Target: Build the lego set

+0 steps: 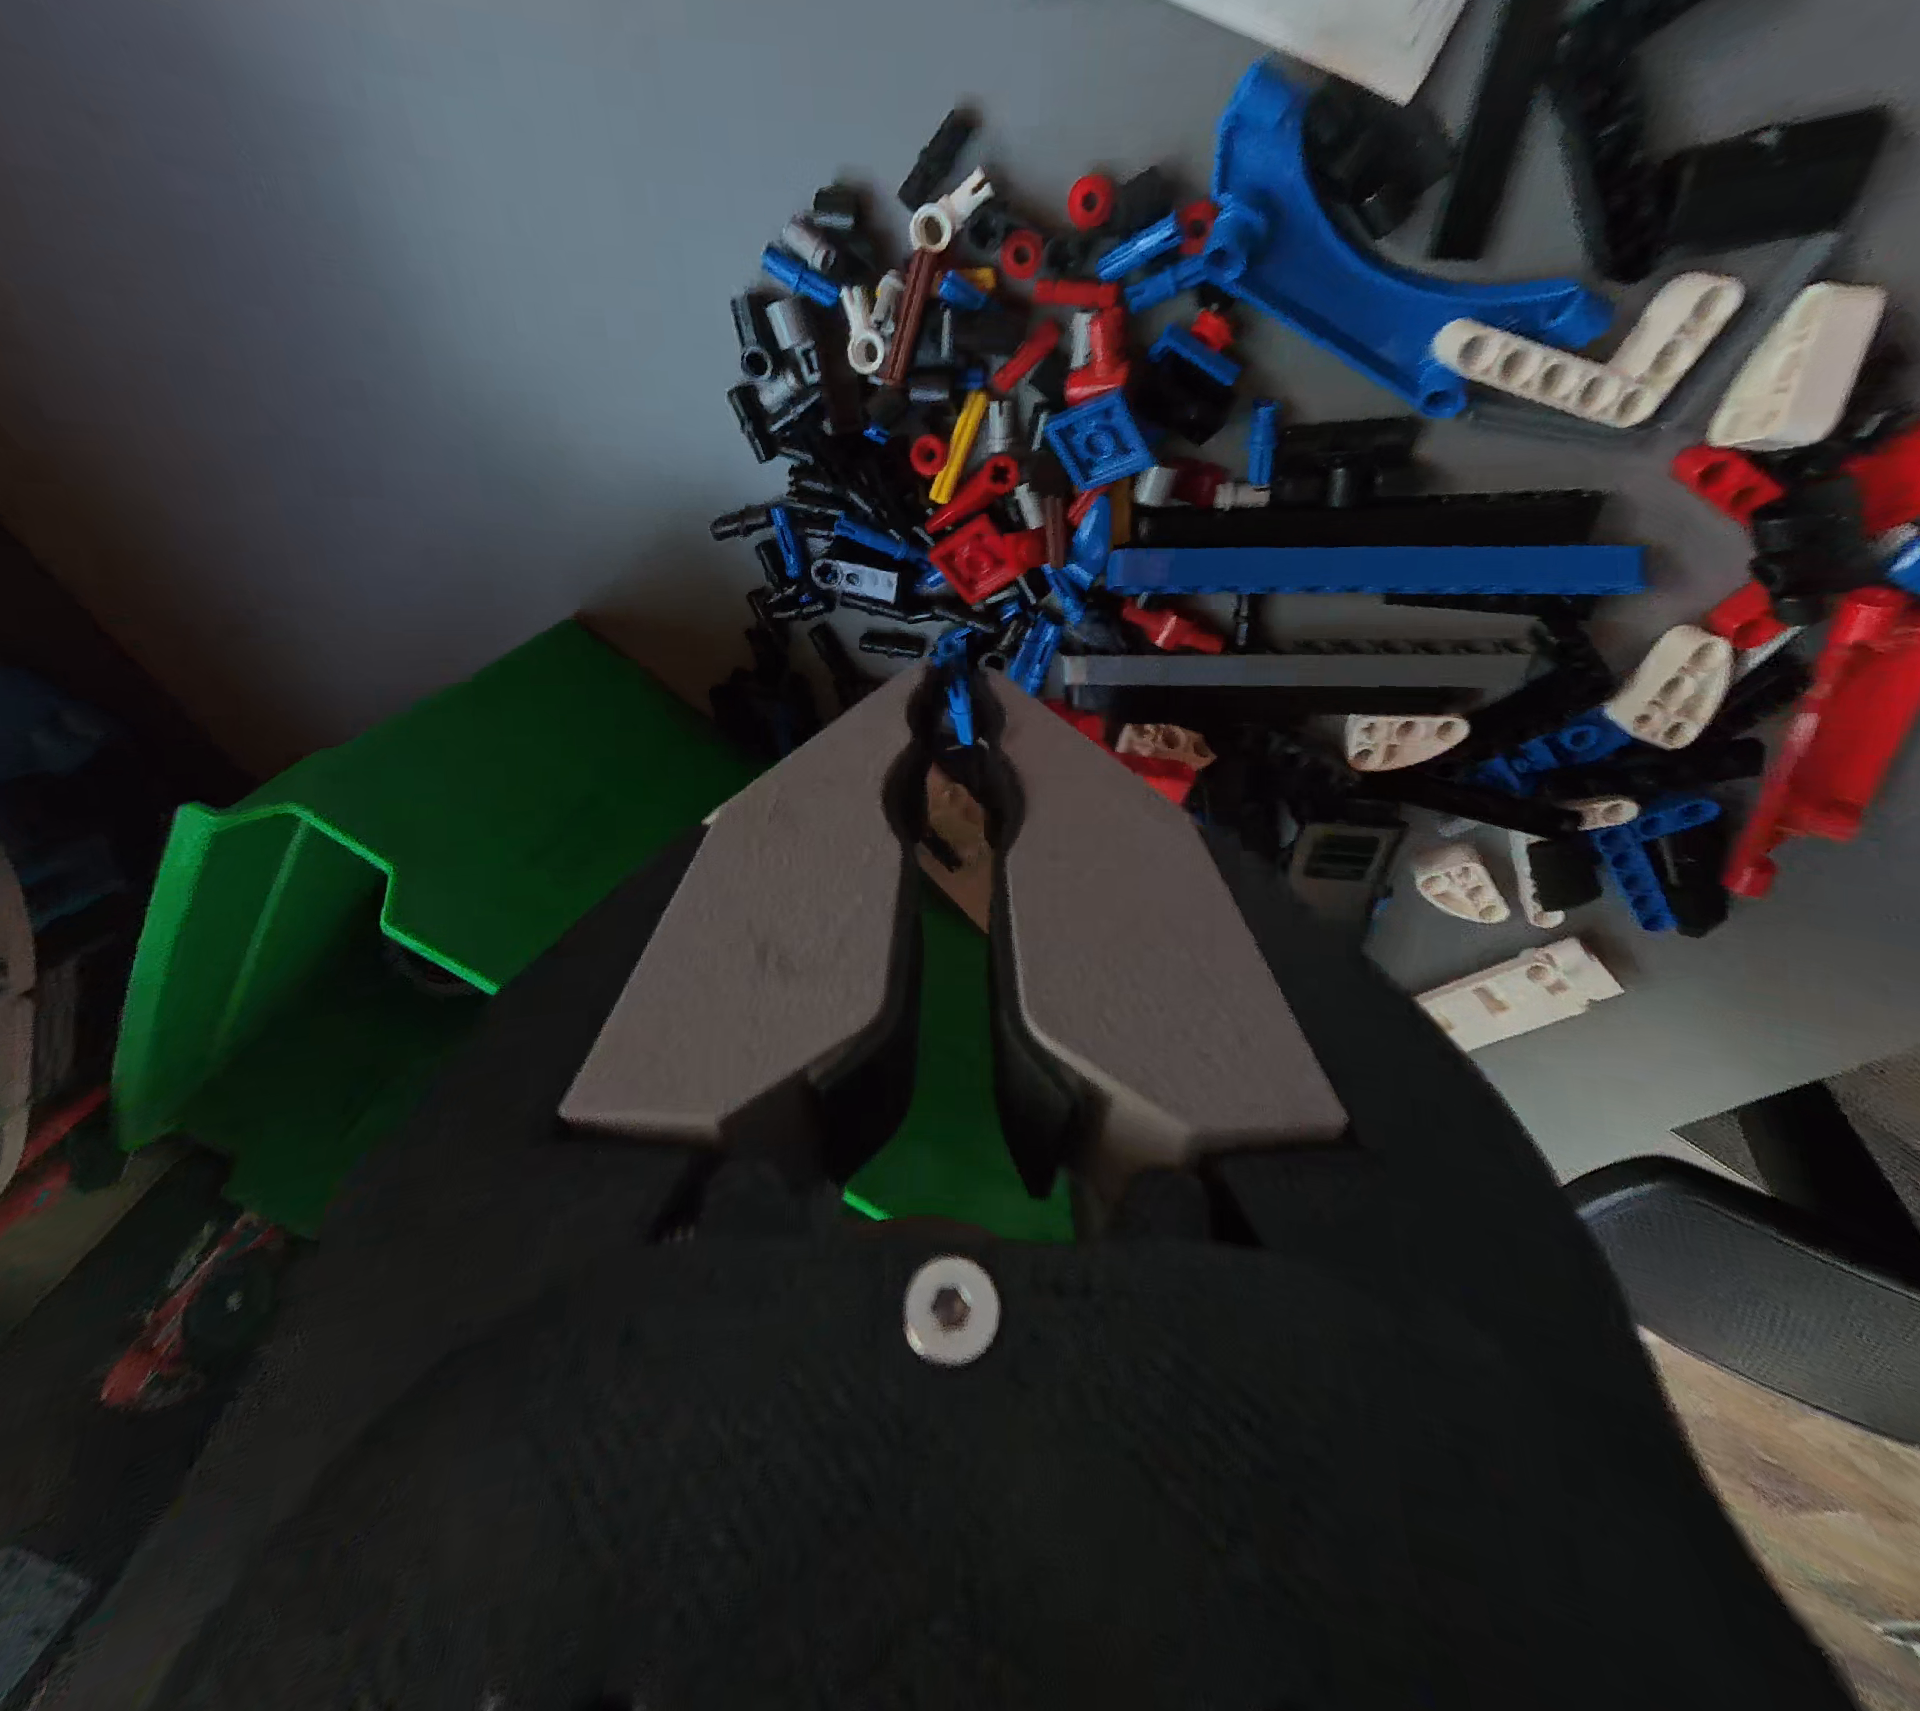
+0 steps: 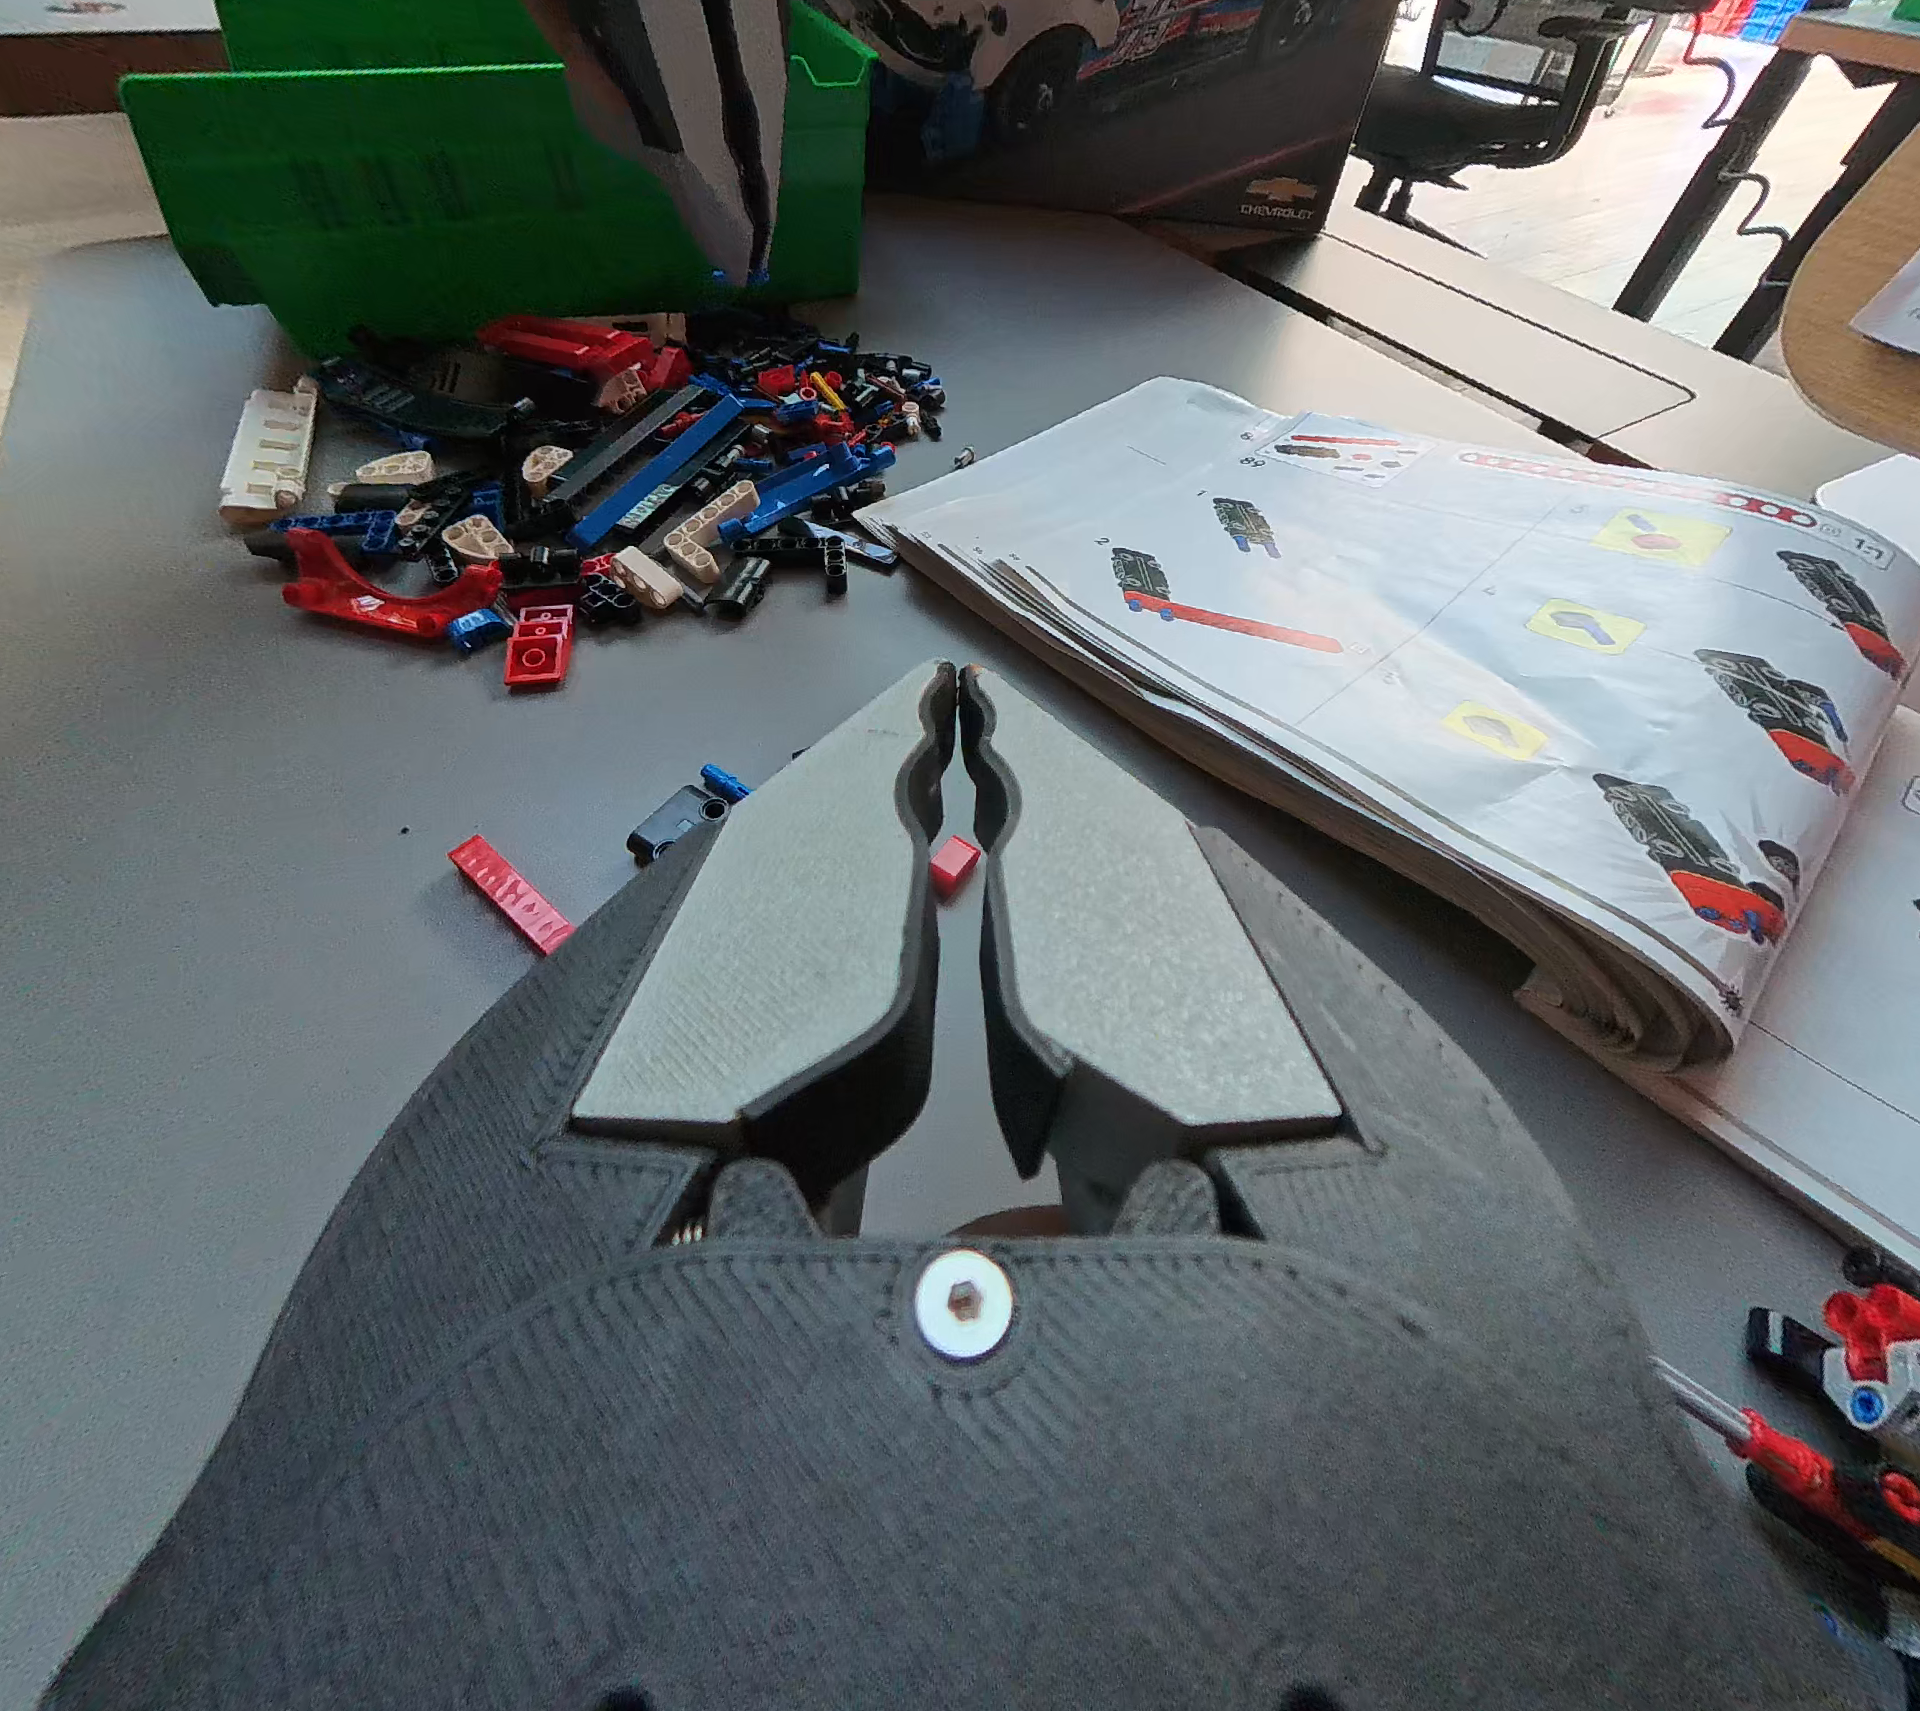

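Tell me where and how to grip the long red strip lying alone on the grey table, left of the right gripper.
Take the long red strip across its narrow width near the middle, coming straight down from above. It lies flat on the grey table with bare table along both long edges, so the fingers can likely straddle it there. Its near end runs under the right gripper, so that end is blocked.

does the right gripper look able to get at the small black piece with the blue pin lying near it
Probably yes: the black piece lies alone on bare grey table, just left of the right gripper. Its fingertips meet on nothing, so they would need to open.
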### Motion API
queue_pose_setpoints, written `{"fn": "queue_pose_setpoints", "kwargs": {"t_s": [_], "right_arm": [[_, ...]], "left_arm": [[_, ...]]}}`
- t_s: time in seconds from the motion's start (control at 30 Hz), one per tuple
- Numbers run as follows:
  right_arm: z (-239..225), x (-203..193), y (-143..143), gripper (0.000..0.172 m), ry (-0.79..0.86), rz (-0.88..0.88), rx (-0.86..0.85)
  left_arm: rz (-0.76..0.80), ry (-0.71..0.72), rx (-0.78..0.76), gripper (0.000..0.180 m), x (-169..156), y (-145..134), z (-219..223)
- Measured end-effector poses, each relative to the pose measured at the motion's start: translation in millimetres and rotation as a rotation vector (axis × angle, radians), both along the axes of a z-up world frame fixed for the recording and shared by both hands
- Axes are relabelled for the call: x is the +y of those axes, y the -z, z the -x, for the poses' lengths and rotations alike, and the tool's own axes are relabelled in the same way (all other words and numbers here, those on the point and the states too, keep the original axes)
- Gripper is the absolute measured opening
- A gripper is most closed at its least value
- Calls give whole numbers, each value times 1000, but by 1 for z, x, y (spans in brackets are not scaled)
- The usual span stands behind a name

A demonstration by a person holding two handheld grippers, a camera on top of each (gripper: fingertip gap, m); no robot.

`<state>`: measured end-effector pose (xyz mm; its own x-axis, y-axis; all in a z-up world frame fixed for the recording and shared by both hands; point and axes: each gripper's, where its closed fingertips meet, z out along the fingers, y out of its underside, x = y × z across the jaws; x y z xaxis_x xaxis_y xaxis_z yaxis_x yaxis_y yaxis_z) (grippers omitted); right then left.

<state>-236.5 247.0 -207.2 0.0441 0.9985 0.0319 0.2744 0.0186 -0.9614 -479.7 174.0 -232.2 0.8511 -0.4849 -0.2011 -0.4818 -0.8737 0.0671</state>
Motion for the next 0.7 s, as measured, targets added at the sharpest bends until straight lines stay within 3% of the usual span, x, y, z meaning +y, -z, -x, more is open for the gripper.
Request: {"fn": "queue_pose_setpoints", "kwargs": {"t_s": [0.3,0.47,0.7], "right_arm": [[0,1,3,0,2,-1,-9],[0,1,2,0,5,-1,-7],[0,1,1,0,4,-4,-3]], "left_arm": [[-64,223,-163,3,22,-15,-109],[-46,333,-236,3,29,-7,-164],[2,410,-280,3,33,14,-205]]}}
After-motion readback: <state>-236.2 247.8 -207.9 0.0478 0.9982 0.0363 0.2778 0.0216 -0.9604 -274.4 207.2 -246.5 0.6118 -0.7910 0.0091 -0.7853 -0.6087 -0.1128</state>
